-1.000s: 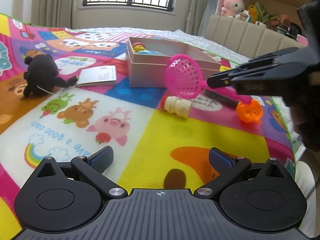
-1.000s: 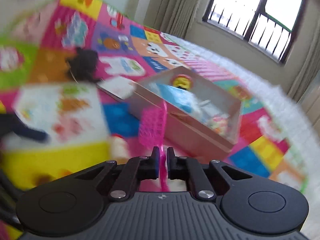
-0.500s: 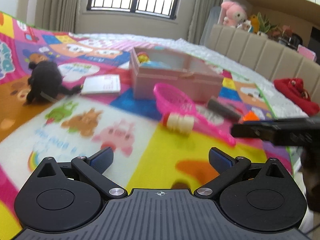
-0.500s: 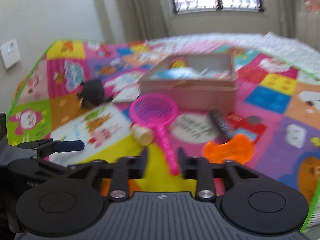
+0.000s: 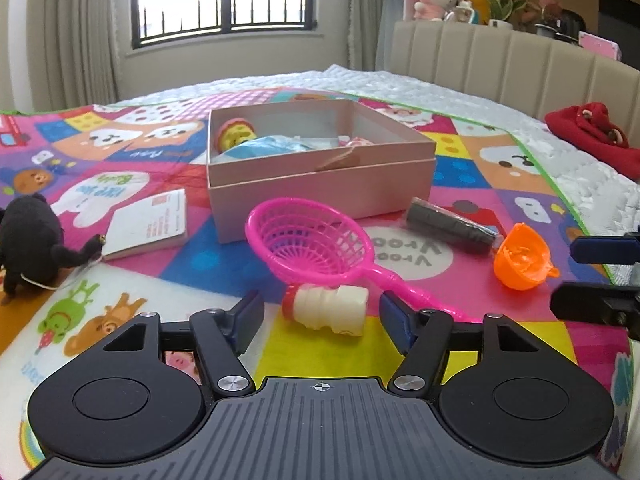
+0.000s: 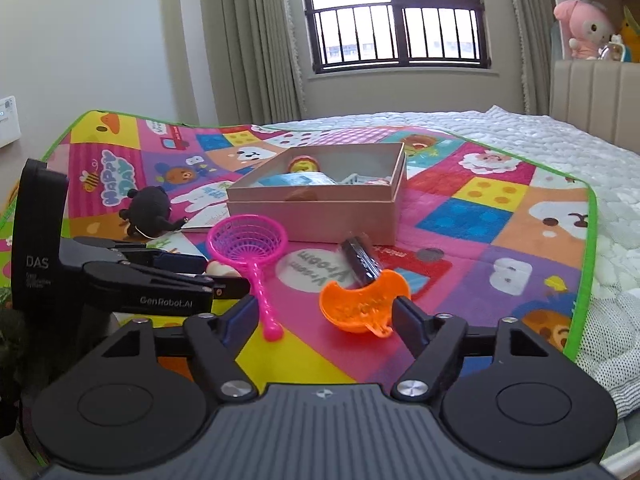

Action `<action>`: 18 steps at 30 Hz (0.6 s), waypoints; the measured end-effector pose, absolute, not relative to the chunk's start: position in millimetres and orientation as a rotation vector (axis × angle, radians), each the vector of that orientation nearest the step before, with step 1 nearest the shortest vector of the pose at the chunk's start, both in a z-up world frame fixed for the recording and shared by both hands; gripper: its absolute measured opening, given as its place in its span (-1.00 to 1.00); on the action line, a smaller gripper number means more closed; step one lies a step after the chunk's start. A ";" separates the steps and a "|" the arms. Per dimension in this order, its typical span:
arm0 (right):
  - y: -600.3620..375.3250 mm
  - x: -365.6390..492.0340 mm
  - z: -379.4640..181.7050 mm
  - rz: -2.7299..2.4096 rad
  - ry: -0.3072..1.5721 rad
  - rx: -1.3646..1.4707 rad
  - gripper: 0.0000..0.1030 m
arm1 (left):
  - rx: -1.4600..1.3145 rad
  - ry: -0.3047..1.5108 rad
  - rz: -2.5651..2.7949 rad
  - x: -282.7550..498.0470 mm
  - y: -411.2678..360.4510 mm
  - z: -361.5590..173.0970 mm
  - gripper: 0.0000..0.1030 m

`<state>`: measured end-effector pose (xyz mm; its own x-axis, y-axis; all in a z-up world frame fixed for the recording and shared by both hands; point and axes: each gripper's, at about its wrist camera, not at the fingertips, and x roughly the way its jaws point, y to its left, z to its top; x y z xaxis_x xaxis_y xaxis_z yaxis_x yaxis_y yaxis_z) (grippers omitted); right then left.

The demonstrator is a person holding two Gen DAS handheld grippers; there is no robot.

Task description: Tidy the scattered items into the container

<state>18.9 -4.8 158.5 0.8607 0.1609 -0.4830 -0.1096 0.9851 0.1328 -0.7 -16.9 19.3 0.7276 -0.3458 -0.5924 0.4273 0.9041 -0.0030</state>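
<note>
We note both tongs wide and holding nothing: left tongs [image 5: 322, 314] frame the small bottle [image 5: 325, 309]; right tongs [image 6: 322, 316] frame the orange cup [image 6: 362, 303], near the box [image 6: 320, 212].

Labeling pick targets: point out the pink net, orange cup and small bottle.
pink net [image 5: 310, 242], left wrist view, on the mesh basket.
orange cup [image 6: 362, 306], right wrist view, on the inner bowl.
small bottle [image 5: 326, 309], left wrist view, on the ribbed body.

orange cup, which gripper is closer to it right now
Right. The right gripper is open with the orange cup lying just ahead between its fingers. The left gripper is open over by the small white bottle, with the cup off to its right.
</note>
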 end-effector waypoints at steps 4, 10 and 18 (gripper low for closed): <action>-0.2 17.8 154.9 0.140 0.513 0.086 0.60 | 0.135 0.616 -0.433 -3.5 -14.5 20.1 -0.02; 19.0 25.6 164.7 0.167 0.476 0.009 0.85 | 0.147 0.576 -0.430 -31.1 3.2 31.1 -0.02; 62.5 91.4 173.6 0.297 0.537 -0.053 0.90 | 0.129 0.615 -0.399 -61.2 30.0 23.0 -0.01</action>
